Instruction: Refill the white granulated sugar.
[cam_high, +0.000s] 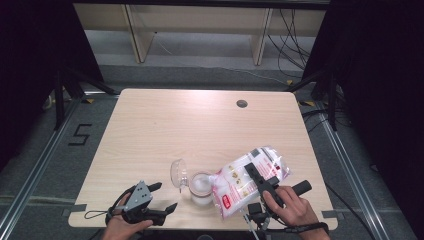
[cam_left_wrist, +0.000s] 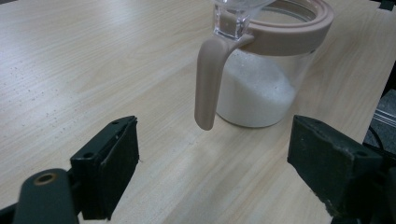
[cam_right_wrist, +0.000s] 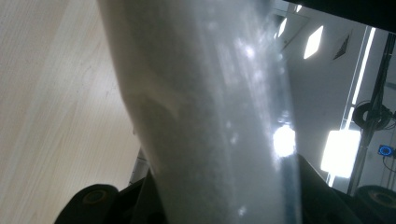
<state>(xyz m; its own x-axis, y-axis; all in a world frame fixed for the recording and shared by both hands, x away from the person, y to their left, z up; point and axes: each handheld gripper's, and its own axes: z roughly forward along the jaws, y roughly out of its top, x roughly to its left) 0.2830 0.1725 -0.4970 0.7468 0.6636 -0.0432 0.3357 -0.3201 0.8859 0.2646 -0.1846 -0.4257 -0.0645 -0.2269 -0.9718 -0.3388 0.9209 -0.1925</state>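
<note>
right gripper (cam_high: 256, 176): clamped on the sugar bag (cam_high: 248, 182), tilted over the jar | sugar jar (cam_high: 201, 189): near table (cam_high: 200, 125) front edge, lid (cam_high: 178, 173) flipped open, partly filled | left gripper (cam_high: 165, 197): jaws apart, empty, just left of jar, handle (cam_left_wrist: 208, 81) facing it

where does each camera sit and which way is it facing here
High view: above the person's edge of the table, facing forward and down; shows both hands, left gripper, right gripper clamping the bag.
Left gripper view: rides that gripper low over the table, facing the jar; its open jaws show.
Right gripper view: rides that gripper, tilted up along the bag; its jaw bases show.
Shared: the jar in the high and left gripper views.
</note>
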